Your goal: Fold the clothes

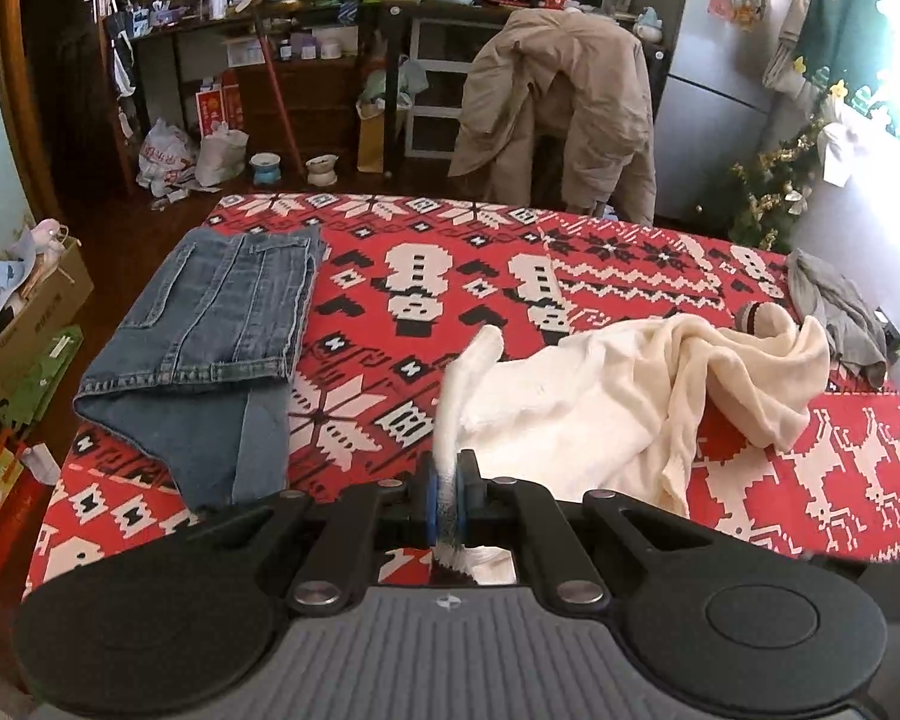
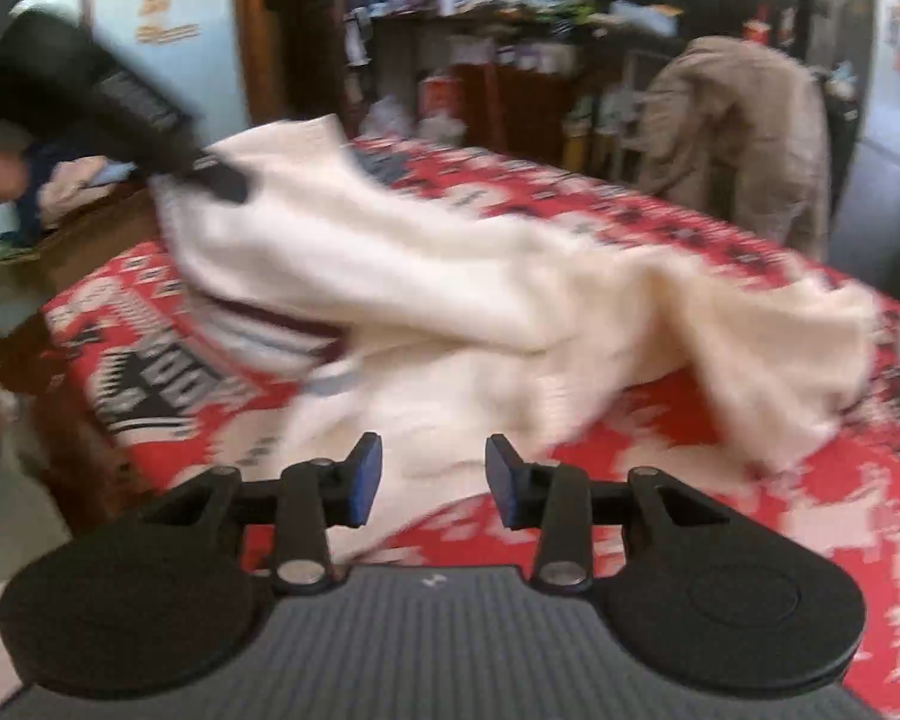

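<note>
The left gripper has its blue pads pressed tight on an edge of the cream sweater, pinching the knit so a strip of it stands up from between the fingers. The right gripper has its pads spread apart with nothing between them, poised just above the same sweater, which lies rumpled across the red patterned blanket. Folded jeans lie on the blanket well to the left of the sweater, and a grey garment is crumpled at the far right. Beyond the bed, a beige coat hangs over a chair.
</note>
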The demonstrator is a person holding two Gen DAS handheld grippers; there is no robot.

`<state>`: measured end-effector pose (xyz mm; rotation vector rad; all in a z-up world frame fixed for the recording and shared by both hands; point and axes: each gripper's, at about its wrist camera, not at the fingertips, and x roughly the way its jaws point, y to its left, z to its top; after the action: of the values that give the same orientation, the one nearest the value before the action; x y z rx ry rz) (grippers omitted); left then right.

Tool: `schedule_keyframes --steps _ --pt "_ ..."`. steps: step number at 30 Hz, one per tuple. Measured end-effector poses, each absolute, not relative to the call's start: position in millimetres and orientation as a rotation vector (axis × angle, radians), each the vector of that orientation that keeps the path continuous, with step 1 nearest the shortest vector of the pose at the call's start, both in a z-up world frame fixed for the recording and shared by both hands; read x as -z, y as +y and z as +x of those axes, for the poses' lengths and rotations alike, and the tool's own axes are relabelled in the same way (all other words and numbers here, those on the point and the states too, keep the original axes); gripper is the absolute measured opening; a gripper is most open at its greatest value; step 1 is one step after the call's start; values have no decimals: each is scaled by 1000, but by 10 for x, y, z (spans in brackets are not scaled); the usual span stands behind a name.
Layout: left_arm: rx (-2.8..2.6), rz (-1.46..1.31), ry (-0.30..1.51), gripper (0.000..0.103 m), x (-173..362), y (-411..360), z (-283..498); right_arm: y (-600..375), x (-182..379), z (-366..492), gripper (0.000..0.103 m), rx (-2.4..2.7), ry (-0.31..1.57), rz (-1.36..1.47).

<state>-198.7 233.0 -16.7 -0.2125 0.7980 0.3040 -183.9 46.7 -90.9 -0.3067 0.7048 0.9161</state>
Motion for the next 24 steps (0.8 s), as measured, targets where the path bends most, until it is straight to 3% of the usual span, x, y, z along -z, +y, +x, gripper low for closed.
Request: schedule_keyframes --steps 8,11,13,19,22,24 --pt "-332 -167 839 6 244 2286 -1935 818 1054 -2101 39 -973 743 -358" --pt "-340 -169 848 6 260 2283 -1932 864 1155 -2015 25 -925 766 -355" --pt "-339 -177 852 6 269 2282 -1939 825 1163 -1975 5 -918 771 -338" --pt "-298 -223 878 7 325 2244 -1972 455 895 -1847 4 -741 631 -334" --pt "-276 -200 894 12 389 2147 -1963 159 749 -1651 4 -649 625 -284" --pt "-245 -170 899 21 424 2050 -1957 -60 661 -1519 4 -593 629 -244"
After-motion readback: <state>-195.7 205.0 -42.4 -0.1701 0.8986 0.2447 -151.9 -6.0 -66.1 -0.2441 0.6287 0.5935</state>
